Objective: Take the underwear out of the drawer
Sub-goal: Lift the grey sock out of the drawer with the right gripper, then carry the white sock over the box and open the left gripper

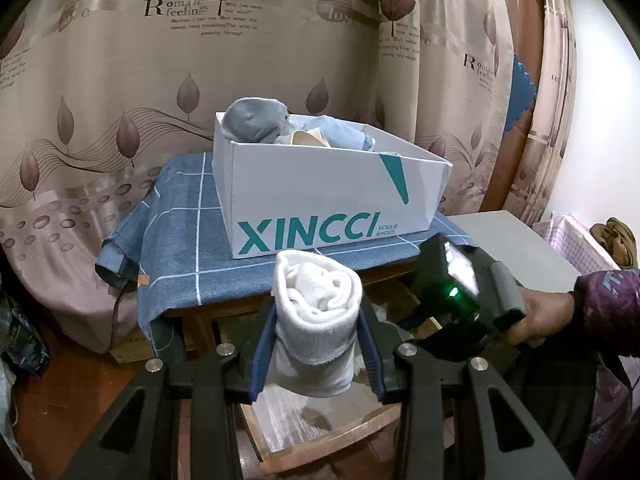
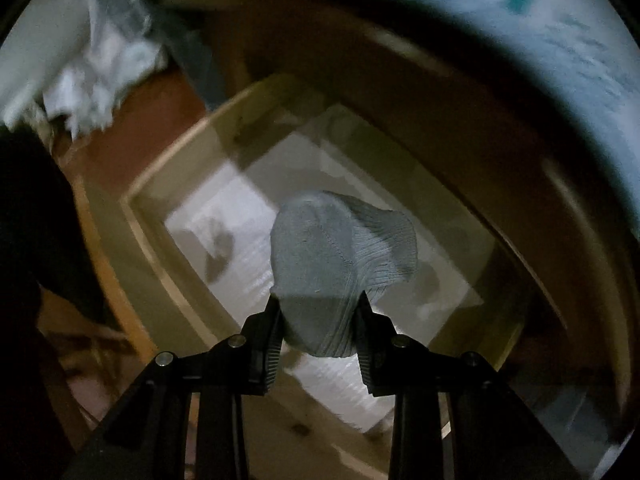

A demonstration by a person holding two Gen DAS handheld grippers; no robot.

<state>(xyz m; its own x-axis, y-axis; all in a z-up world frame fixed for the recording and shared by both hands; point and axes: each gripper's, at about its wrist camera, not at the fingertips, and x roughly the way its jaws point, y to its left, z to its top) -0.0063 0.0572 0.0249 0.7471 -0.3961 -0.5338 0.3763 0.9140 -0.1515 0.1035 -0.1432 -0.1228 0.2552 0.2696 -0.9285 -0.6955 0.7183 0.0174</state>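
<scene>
Two rolled garments are being carried at once, one in each gripper. The left gripper (image 1: 318, 340) is clenching a rolled white knitted cotton bundle (image 1: 316, 320) between its jaws, which are pressing into its lower half so the coiled end is bulging free above them. The right gripper (image 2: 318, 328) is grasping a grey-blue ribbed fabric bundle (image 2: 340, 256), its jaws pinching the narrow lower end while the wider folded part is fanning out beyond the tips; directly beyond those jaws the open wooden drawer (image 2: 152, 216) with its pale lining is lying blurred. Both pieces are looking light, soft and squashy, so they are giving under the pads rather than resisting, and a loose fold could be slipping free if only an edge is pinched; taking hold across the thick middle of each roll seems safest. Ahead of the left jaws, a white cardboard shoe box with teal lettering (image 1: 320, 200) is sitting on the blue checked cloth-covered surface (image 1: 180, 240), already holding more folded garments.
</scene>
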